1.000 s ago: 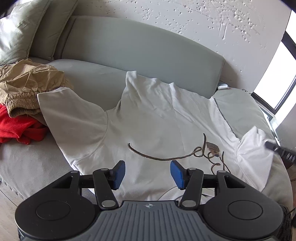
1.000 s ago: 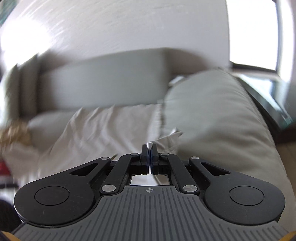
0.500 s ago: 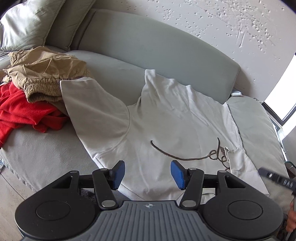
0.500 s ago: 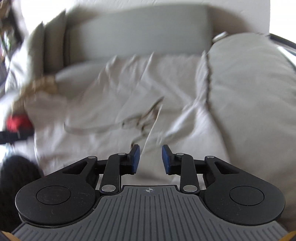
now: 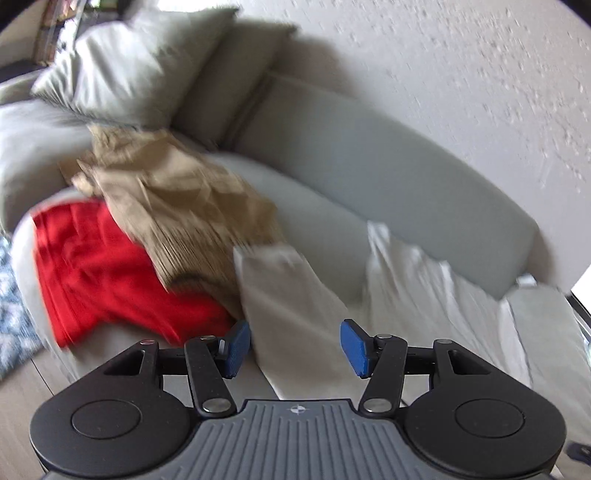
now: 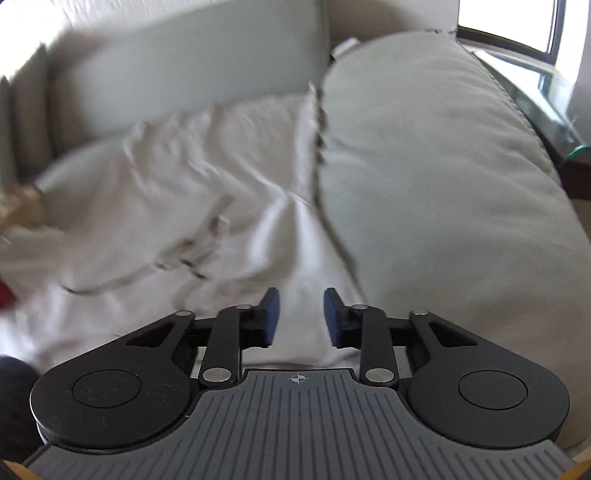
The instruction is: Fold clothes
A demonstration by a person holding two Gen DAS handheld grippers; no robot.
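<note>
Sofa [image 5: 388,177], grey, carries all the garments. White hoodie [image 6: 166,177] lies spread flat across the seat cushion, its far edge reaching the backrest.

Left gripper [image 5: 294,347]: both blue-padded fingers stand wide apart, with nothing between them. It hangs above one sleeve [image 5: 288,295] of the hoodie, which runs between the two pads in the left wrist view. The sleeve's cuff end lies just beside a crumpled tan garment [image 5: 177,206]. A red garment [image 5: 110,273] lies partly under the tan one, near the seat's front edge. Two grey pillows [image 5: 129,66] lean in the corner behind this pile. A blue-and-white patterned rug [image 5: 14,295] shows on the floor at the far left.

Right gripper [image 6: 301,314]: fingers are parted by a moderate gap and clamp nothing. It hangs above the hoodie's other side, where the fabric meets a large grey cushion [image 6: 443,166]. A dark drawstring [image 6: 184,254] lies loose on the hoodie's chest area. Both views are blurred, so fine fabric detail cannot be told. A window [image 6: 517,22] shows at the upper right.
</note>
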